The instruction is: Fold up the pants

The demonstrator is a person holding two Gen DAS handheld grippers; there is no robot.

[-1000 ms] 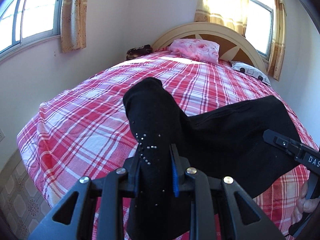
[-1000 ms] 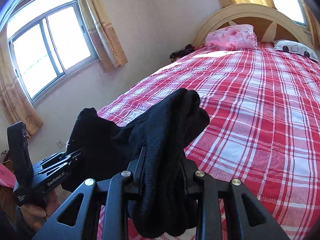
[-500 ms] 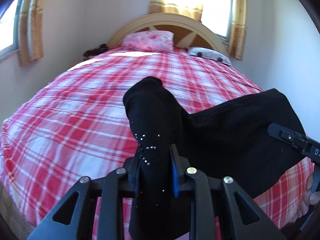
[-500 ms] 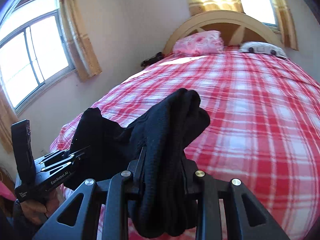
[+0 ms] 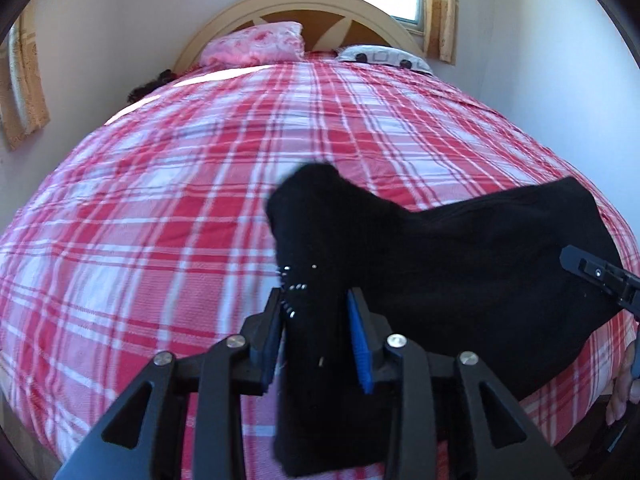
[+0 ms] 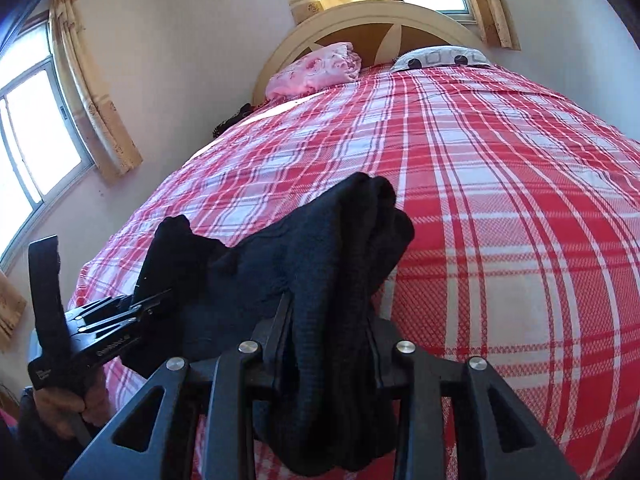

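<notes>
Plaid bed (image 5: pixel 160 240); tools' loosening jaws astride pants (image 5: pixel 480 264)

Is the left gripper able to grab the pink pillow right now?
Probably not. The left gripper has black pants between its jaws, which have just been opening, and the pink pillow lies far off at the headboard, across the plaid bed.

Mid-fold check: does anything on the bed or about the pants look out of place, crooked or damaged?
Nothing damaged. The black pants hang bunched between the left gripper and right gripper, whose jaws have just been opening with cloth between them. A dark bundle sits at the edge of the bed.
</notes>
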